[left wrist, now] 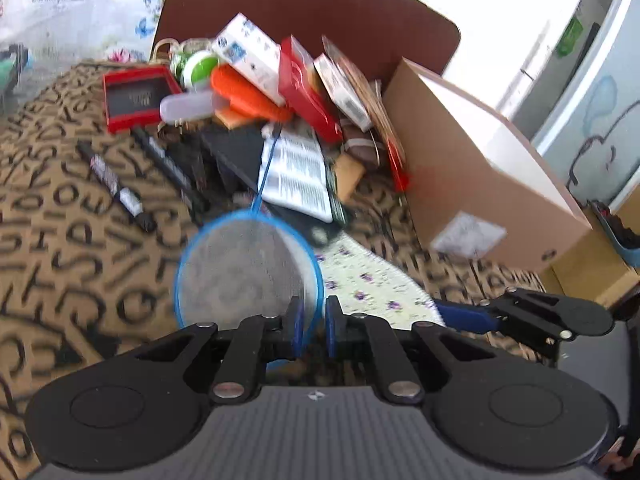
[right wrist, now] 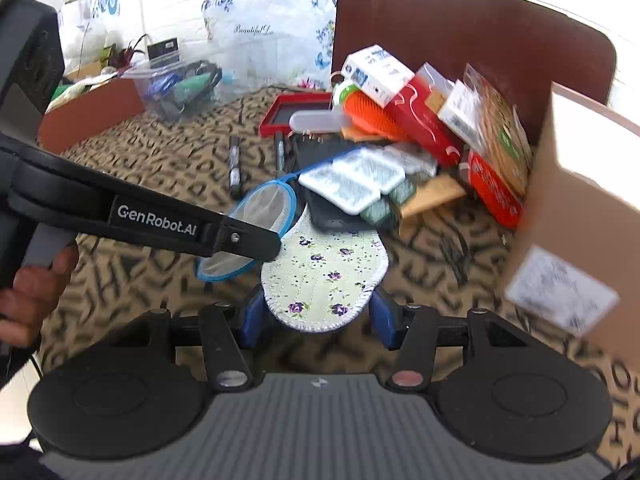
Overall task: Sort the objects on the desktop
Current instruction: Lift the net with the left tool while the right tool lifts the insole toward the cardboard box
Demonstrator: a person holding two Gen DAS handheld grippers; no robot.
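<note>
Because its rim is the only stiff part that two narrow pads can pinch, the blue-rimmed mesh net (left wrist: 248, 268) is taken at its near edge by the left tongs (left wrist: 311, 326), which are closed on that hoop with only a thin gap showing between the blue pads. The thin handle of the net runs away under the heap, so I judge a pull from the hoop end is meant to slide it free without toppling what leans above. The right tongs (right wrist: 316, 316) stand wide apart, one finger on each side of the near end of the floral fabric insole (right wrist: 324, 268), close to it yet not visibly pressing; that spread suits the flat, broad shape. The insole lies flat on the letter-patterned surface (left wrist: 72, 248), its far end tucked under a dark flat thing and the white printed packets (right wrist: 352, 180). Beyond, small boxes, an orange brush and red packs lean in a pile against a brown board (right wrist: 460, 32). A cardboard box (left wrist: 480, 168) stands at the right, a likely place for sorted items. Two markers (left wrist: 116, 184) lie apart at the left.
</note>
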